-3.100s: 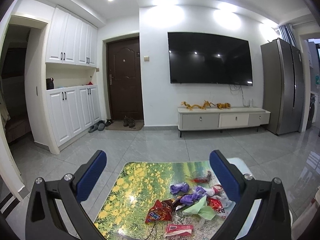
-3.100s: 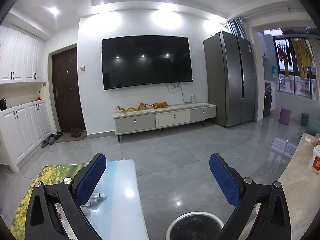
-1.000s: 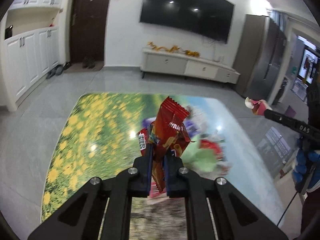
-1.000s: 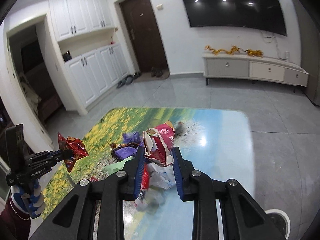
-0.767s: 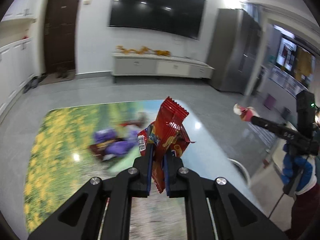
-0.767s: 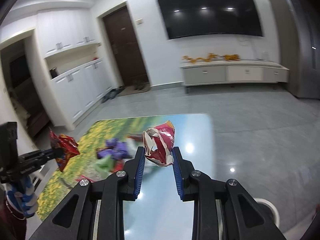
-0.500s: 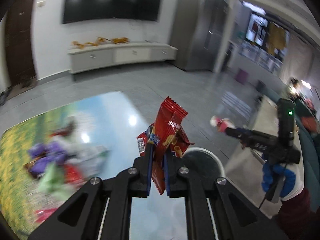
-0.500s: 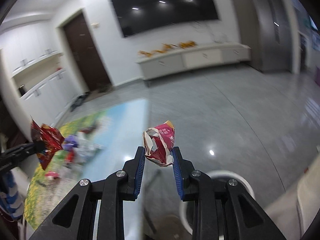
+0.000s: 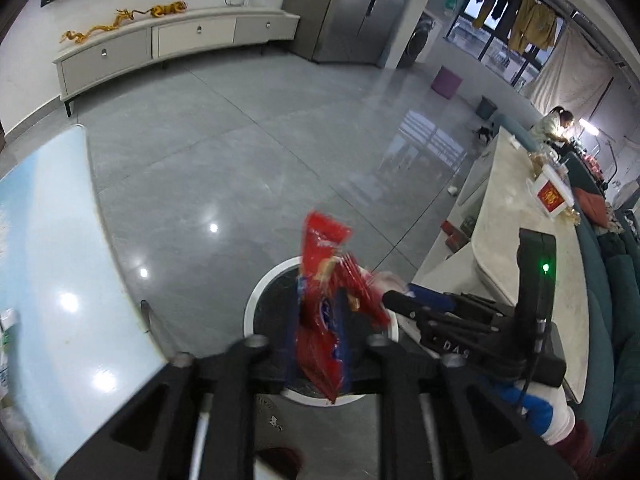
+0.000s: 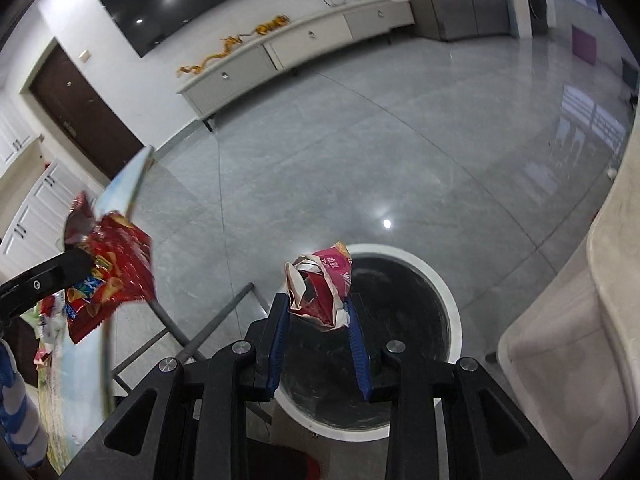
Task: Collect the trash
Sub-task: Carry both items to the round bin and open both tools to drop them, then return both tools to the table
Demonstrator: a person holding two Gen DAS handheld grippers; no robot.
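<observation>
We are angling both tools steeply down over the trash bin (image 10: 400,340). The left tool (image 9: 318,340) is spreading around the red snack wrapper (image 9: 320,304); the right tool (image 10: 318,320) is spreading around the crumpled packet (image 10: 320,288).

The bin (image 9: 256,304) is partly hidden behind blurred red wrapper (image 9: 324,312)

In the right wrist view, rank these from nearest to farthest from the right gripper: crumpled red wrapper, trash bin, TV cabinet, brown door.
1. Crumpled red wrapper: between the opening jaws of the right gripper.
2. Trash bin: on the floor directly below and just ahead.
3. TV cabinet and brown door: both on the far wall, cabinet at upper centre, door at upper left; too close to call.
</observation>
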